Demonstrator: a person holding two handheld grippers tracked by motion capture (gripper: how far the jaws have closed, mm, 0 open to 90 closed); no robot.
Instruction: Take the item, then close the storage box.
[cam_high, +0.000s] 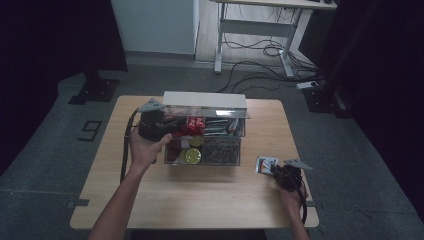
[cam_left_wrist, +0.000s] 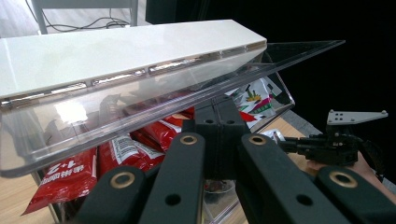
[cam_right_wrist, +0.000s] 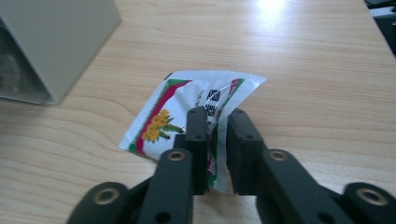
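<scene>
The table (cam_high: 200, 200) is a pale wooden top with its near half bare. A clear plastic organiser box (cam_high: 204, 142) stands at the middle, towards the far edge, and open wood lies on both sides of it. Its clear lid (cam_left_wrist: 140, 93) is tilted up, with a white strip (cam_left_wrist: 116, 51) along its far edge.

The left gripper (cam_high: 152, 122) is at the box's left end; in the left gripper view its fingers (cam_left_wrist: 219, 135) are closed together just under the raised lid's front edge, though whether they pinch the lid I cannot tell.

Inside the box, red sachets (cam_left_wrist: 70, 175) lie in the upper tier, and a white printed packet (cam_left_wrist: 254, 98) sits at the far end. From above, the lower tier shows a yellow-green round thing (cam_high: 191, 156) and a compartment of dark small items (cam_high: 220, 150).

The right gripper (cam_high: 280, 172) is near the table's right edge, well apart from the box. A white sachet (cam_right_wrist: 187, 112) printed with yellow flowers lies flat on the wood there, its near edge standing up between the fingers (cam_right_wrist: 198, 135), which are narrowly parted with a small gap around it.
</scene>
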